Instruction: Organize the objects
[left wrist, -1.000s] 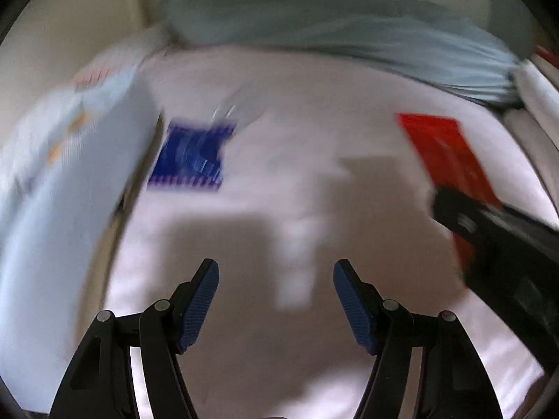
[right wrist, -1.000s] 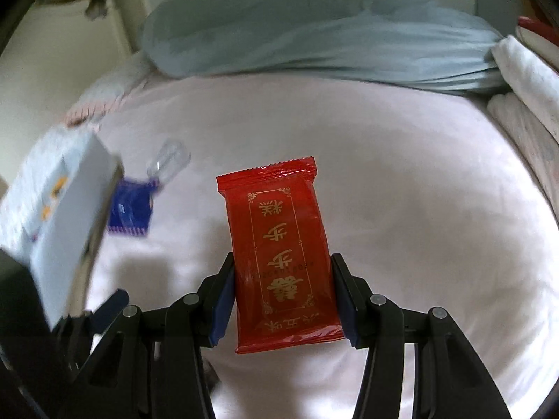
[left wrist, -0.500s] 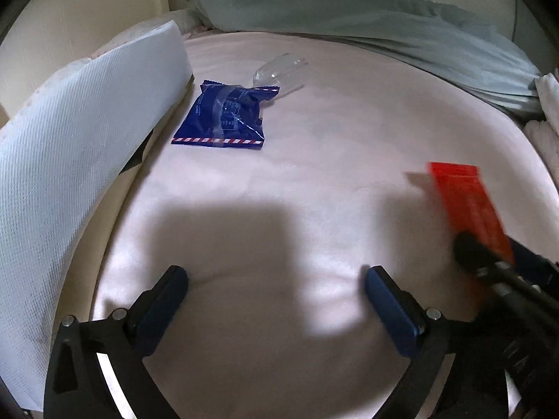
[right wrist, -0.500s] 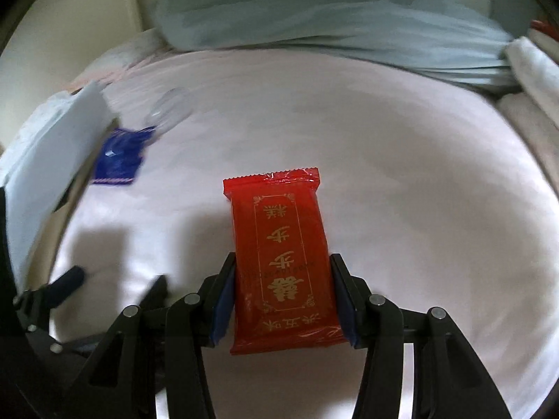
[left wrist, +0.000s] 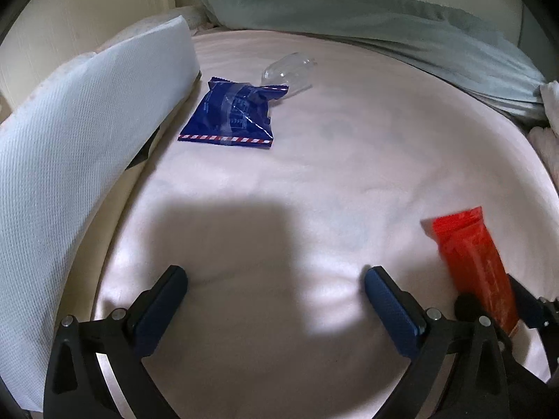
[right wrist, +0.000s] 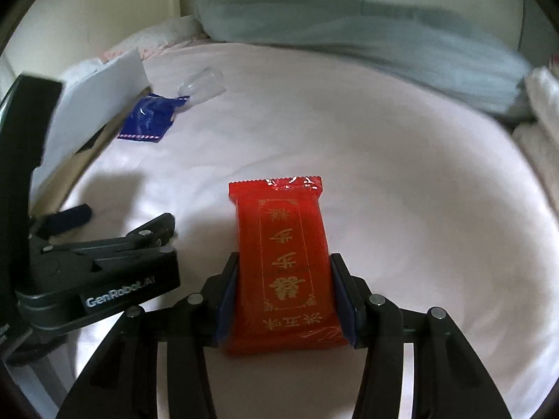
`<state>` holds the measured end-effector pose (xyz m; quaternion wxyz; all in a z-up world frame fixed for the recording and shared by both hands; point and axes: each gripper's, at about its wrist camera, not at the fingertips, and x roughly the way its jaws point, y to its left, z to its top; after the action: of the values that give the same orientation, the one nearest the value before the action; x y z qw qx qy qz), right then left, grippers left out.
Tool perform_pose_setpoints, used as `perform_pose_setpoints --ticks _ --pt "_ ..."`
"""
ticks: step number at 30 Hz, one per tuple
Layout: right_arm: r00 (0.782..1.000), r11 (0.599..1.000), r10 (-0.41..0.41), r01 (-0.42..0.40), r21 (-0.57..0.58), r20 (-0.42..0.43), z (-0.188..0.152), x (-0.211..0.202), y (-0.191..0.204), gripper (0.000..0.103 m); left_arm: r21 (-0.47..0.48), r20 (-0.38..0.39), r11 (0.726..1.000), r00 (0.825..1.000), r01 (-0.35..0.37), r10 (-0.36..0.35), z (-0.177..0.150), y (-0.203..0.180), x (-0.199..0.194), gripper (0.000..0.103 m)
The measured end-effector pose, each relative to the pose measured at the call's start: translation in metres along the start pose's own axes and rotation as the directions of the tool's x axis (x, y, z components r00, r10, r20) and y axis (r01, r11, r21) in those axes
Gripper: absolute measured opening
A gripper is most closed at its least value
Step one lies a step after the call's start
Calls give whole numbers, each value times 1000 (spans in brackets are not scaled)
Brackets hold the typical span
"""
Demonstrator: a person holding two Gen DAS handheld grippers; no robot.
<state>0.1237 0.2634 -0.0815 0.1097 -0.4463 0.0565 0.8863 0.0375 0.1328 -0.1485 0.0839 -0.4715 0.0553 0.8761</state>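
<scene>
The right tongs (right wrist: 284, 300) are clamped on the red packet (right wrist: 281, 262), held just above the pink sheet (right wrist: 401, 174). The left tongs (left wrist: 276, 300) have just opened wide and hold nothing. The slick wrapper could slip or crumple if squeezed unevenly, and the two tongs sit near enough to bump.

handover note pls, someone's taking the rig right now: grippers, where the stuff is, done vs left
Left gripper: wide open, empty, just opened, low over the pink sheet.
Right gripper: shut on the red packet, held above the sheet.
Blue packet lies far left beside the white box; clear plastic bottle lies just behind it, touching.
Done: red packet picked up.
Left: place it; blue packet and bottle not yet handled.
</scene>
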Motion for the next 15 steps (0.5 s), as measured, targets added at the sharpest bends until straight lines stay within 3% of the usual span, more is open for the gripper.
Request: perform_pose_setpoints --ticks 7,11,14,15 --pt "1000 1000 -2 2 2 10 -4 -3 -2 50 3 0 1000 1000 -3 3 2 5 2 103" --pt "999 999 -44 44 -17 1 -5 0 5 59 8 1 1000 1000 -8 8 3 2 2 103" --pt "994 994 -110 110 -15 -7 -3 3 7 79 8 1 1000 1000 -9 9 4 2 3 103" --pt "990 990 -141 141 -1 -18 -3 4 5 92 10 1 1000 1000 -10 10 4 1 2 103"
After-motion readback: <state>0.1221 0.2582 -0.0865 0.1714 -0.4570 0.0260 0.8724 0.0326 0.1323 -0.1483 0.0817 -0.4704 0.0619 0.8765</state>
